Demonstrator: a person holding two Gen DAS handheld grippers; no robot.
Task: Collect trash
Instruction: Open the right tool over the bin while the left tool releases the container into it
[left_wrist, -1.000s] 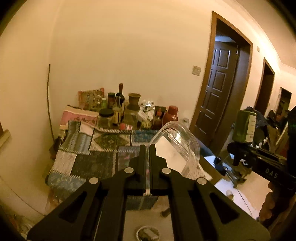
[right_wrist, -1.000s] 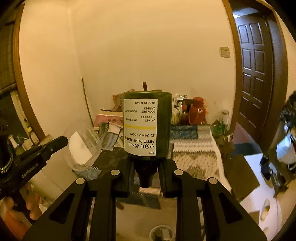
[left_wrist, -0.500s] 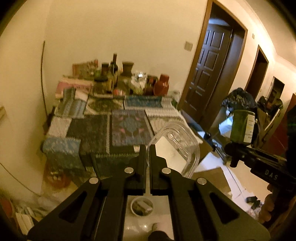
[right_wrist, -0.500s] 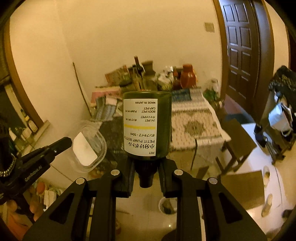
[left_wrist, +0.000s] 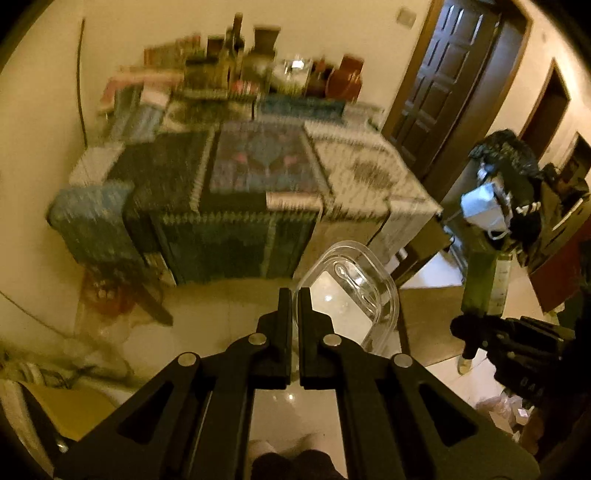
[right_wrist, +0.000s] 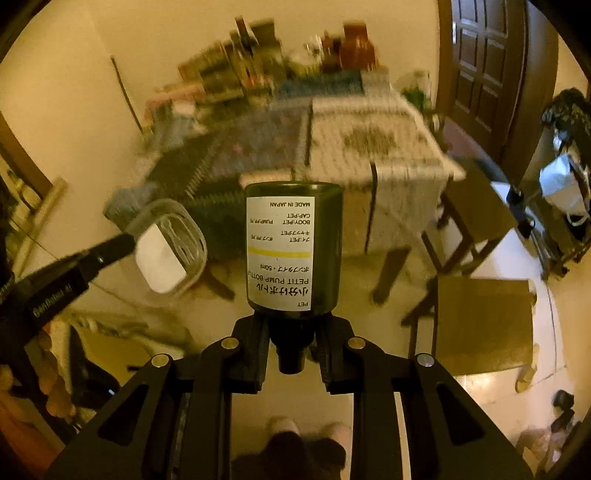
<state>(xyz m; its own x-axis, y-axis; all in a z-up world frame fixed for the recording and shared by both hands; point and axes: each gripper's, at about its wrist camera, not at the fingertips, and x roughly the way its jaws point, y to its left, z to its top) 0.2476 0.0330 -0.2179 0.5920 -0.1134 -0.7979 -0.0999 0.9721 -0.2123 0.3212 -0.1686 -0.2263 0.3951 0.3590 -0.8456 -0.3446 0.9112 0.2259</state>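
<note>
My left gripper is shut on the rim of a clear plastic container with a white base, held out over the pale floor. From the right wrist view the same container shows at the left, pinched by the left gripper. My right gripper is shut on the neck of a dark green pump bottle, which points away, base first, its white label upside down. That bottle also appears at the right of the left wrist view.
A table under a patchwork cloth stands ahead, with bottles and jars along the wall. A dark door is at the right. A wooden chair and a flat cardboard sheet lie right of the table. A person's feet show below.
Both grippers have tipped downward and sunk, so the table has slid up the views and the floor and feet now show. Each still holds its item.
</note>
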